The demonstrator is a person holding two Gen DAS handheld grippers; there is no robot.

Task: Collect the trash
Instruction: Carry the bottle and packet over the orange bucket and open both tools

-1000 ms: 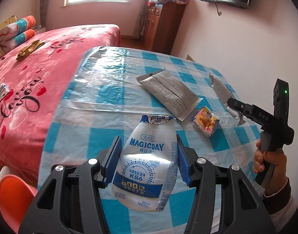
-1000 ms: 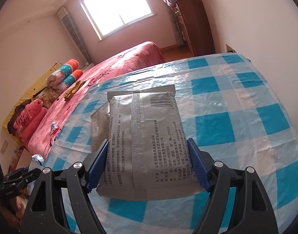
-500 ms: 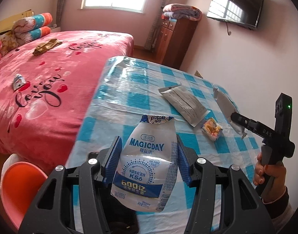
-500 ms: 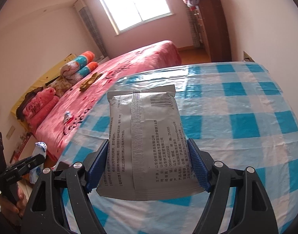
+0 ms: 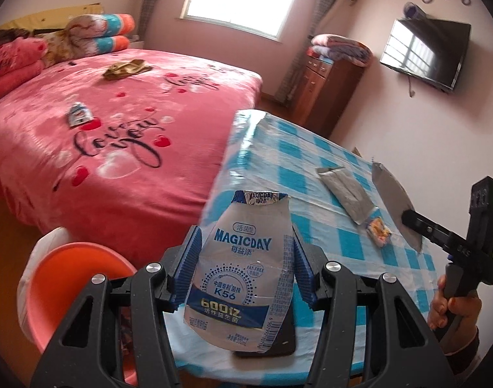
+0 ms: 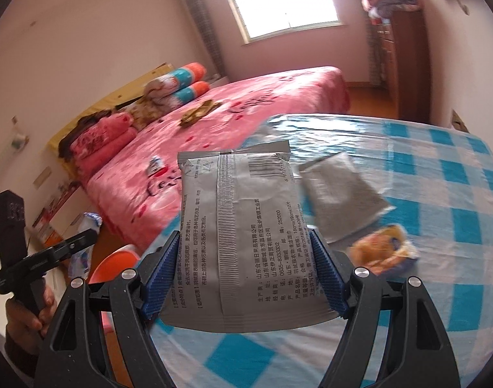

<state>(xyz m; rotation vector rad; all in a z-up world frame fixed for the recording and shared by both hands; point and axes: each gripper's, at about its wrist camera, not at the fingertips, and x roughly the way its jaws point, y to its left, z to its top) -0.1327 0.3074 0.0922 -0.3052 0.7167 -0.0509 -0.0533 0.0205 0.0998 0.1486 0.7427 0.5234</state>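
Note:
My left gripper is shut on a flattened white and blue MAGICDAY drink pouch, held past the table's near left corner. My right gripper is shut on a silver wipes packet with black print, held above the table; it also shows in the left wrist view. A second silver packet and a small orange and yellow snack wrapper lie on the blue and white checked table. An orange bin with a white liner stands on the floor below the left gripper.
A pink bed runs along the table's left side, with a small blue and white wrapper and an olive cloth on it. A black phone lies at the table's near edge. A wooden cabinet stands by the far wall.
Both grippers have pulled back and leftward from the table with their packets. The orange bin has come into fuller view under the left gripper. The second silver packet and snack wrapper now show in the right view.

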